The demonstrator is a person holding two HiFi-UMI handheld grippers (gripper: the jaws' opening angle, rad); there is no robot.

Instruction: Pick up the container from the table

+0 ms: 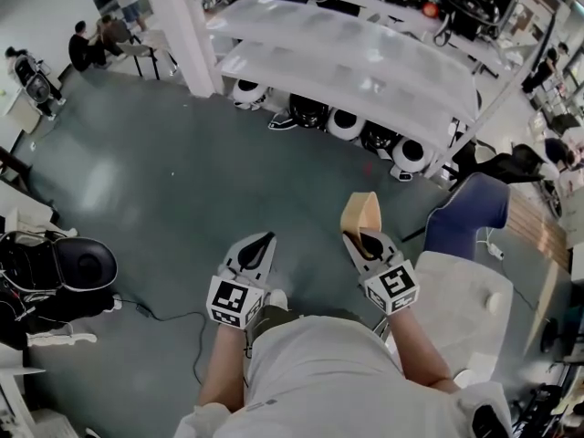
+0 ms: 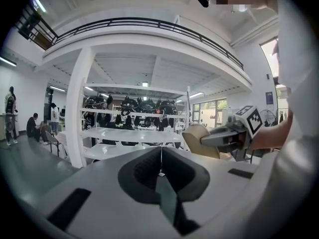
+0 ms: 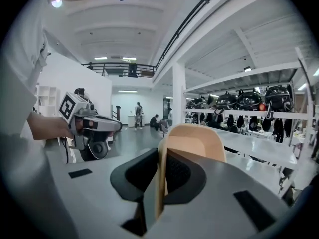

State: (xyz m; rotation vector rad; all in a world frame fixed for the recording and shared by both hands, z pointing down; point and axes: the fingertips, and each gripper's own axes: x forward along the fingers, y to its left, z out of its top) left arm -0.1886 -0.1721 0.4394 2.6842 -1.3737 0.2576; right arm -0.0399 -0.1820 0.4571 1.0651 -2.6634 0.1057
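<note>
The container (image 1: 359,212) is a tan, thin-walled cup. It hangs in the air over the grey floor, tilted, with my right gripper (image 1: 362,238) shut on its rim. In the right gripper view the container's wall (image 3: 197,142) runs between the two dark pads and its body rises beyond them. My left gripper (image 1: 255,248) is level beside it on the left, its jaws together with nothing between them. In the left gripper view the shut left gripper (image 2: 160,174) fills the foreground, and the right gripper (image 2: 227,137) with the container (image 2: 195,137) shows at the right.
A white-topped table (image 1: 461,310) and a blue chair (image 1: 478,211) stand at the right. White shelves (image 1: 347,57) with dark gear under them span the back, next to a white pillar (image 1: 187,26). Black equipment (image 1: 55,272) and a cable (image 1: 169,316) lie at the left. People sit far back.
</note>
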